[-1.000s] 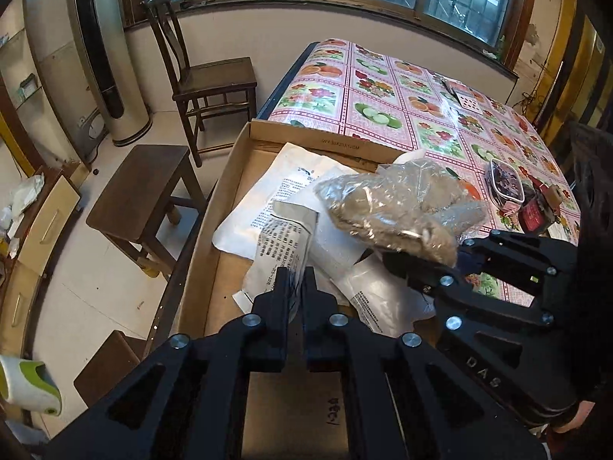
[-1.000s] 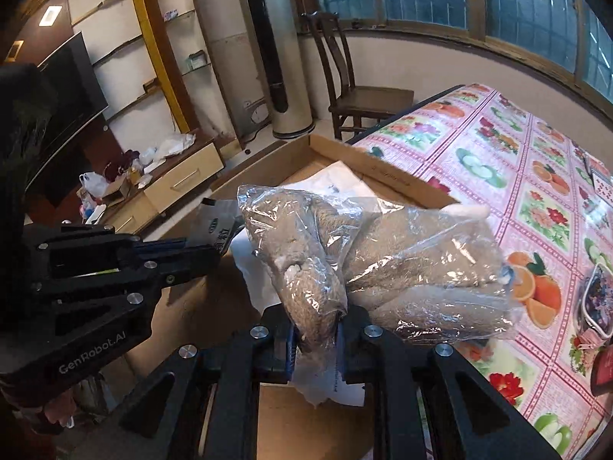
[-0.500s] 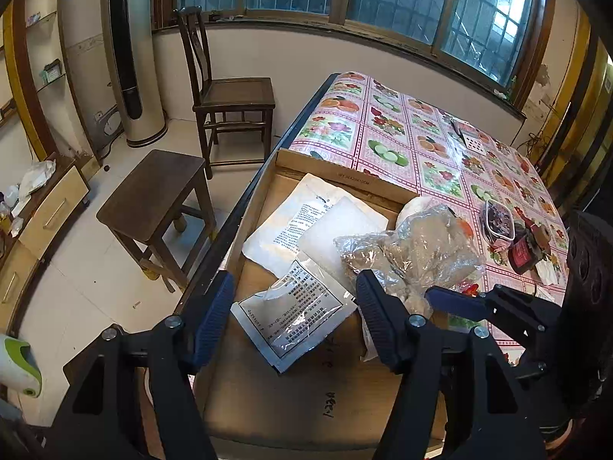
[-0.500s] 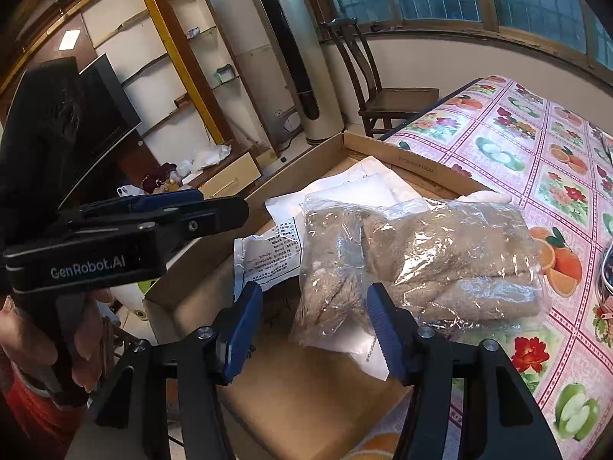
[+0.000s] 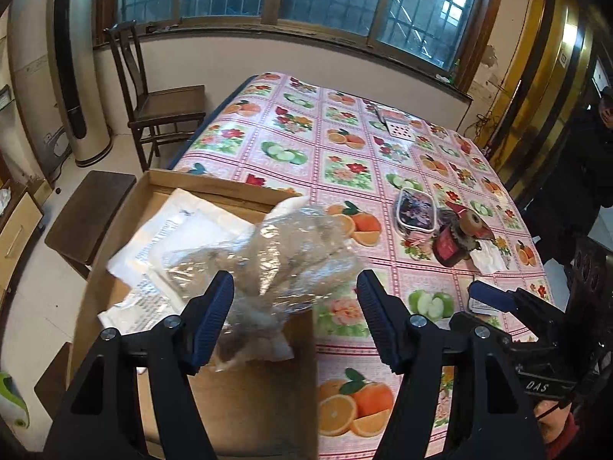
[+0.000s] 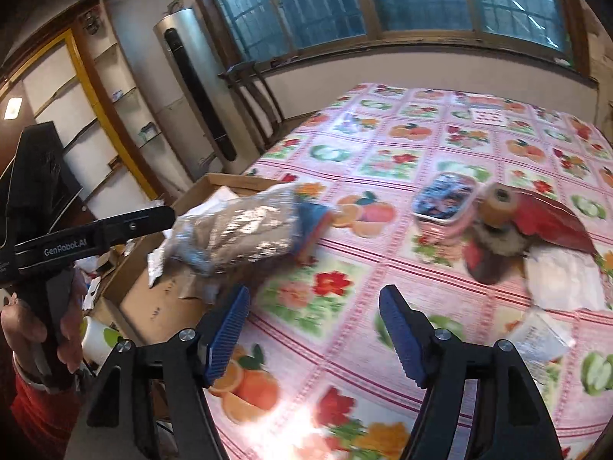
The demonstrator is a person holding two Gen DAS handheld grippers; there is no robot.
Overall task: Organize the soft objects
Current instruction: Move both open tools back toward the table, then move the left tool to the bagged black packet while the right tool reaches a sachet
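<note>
Cardboard box [image 5: 245, 414] holds 1 plastic-wrapped bundle [image 5: 283, 257], 2 white packets [image 5: 168, 230].

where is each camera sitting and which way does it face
Left wrist: sits on the left tool, facing forward and down at the clear-wrapped plush bundle lying in the cardboard box; its own open fingers show, plus the right tool at right.
Right wrist: sits on the right tool, facing across the fruit-print tablecloth; its open fingers show, plus the left tool held in a hand.
Shared: bundle, box, tablecloth, window.
</note>
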